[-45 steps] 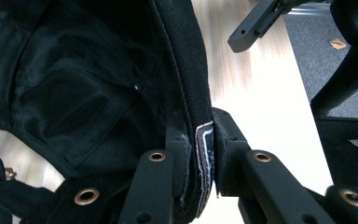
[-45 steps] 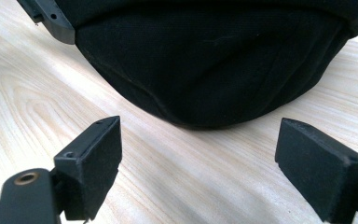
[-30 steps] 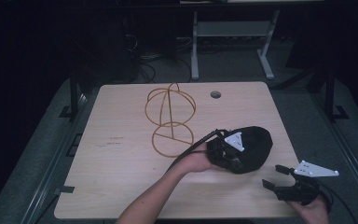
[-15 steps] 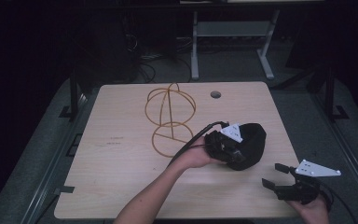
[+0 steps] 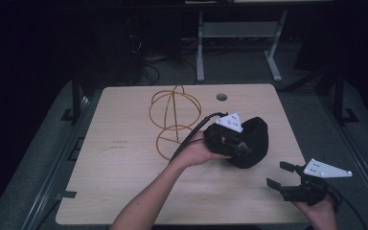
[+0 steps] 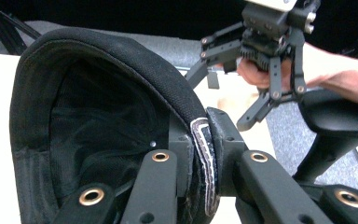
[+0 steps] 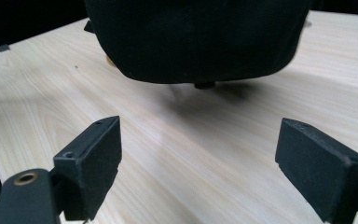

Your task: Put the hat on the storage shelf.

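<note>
A black cap [image 5: 255, 140] hangs just above the wooden table [image 5: 124, 182], right of centre. My left gripper [image 5: 236, 147] is shut on the cap's rim. In the left gripper view the jaws pinch the stitched edge, with the left gripper [image 6: 204, 156] at the rim and the cap [image 6: 98, 102] showing its hollow inside. My right gripper [image 5: 276, 174] stands open near the table's front right corner, nothing between its jaws. In the right gripper view the cap [image 7: 196, 37] hangs ahead of the open right gripper [image 7: 214, 158]. The left gripper view also shows the right gripper [image 6: 228, 100] beyond the cap.
A golden wire frame [image 5: 175, 115] of hoops stands at the table's middle back, just left of the cap. A round cable hole [image 5: 221, 97] sits near the far edge. A grey metal stand [image 5: 239, 33] is on the floor behind the table.
My left gripper has drawn the cap a little to the left and away from the front edge. The right gripper has barely moved.
</note>
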